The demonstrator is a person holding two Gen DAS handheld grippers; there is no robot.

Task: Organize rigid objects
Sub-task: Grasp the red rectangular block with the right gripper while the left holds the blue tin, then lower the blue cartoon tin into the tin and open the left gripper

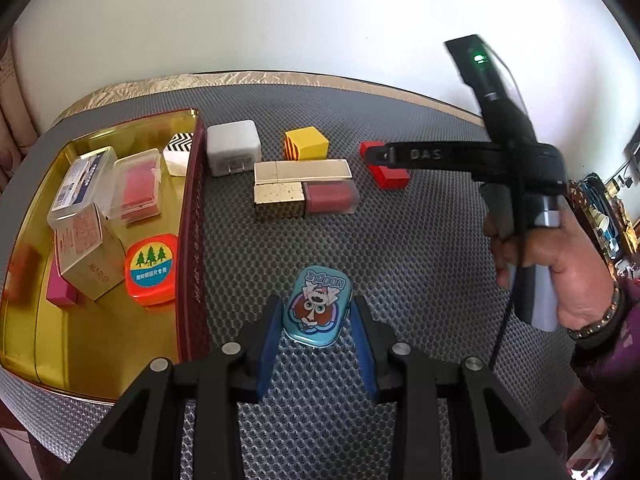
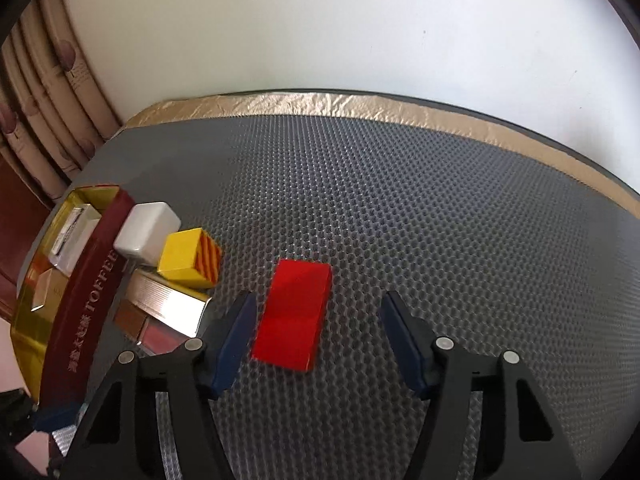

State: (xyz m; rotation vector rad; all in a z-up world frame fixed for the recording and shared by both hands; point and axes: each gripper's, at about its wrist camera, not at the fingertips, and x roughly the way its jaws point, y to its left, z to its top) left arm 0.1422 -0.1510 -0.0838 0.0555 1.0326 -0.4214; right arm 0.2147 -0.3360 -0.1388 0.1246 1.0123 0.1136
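Left gripper (image 1: 316, 316) jaws clamp blue tin (image 1: 318, 312).

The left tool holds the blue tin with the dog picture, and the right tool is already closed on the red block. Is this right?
Not quite. The right tool is open: in the right wrist view the red block lies between its fingers, untouched. The left tool does hold the blue tin.

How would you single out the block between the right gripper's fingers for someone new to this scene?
Start at the gold tray on the grey mat, then move right past the white cube and yellow cube. The red block lies alone there, flat, plain, the only oblong solid red piece.
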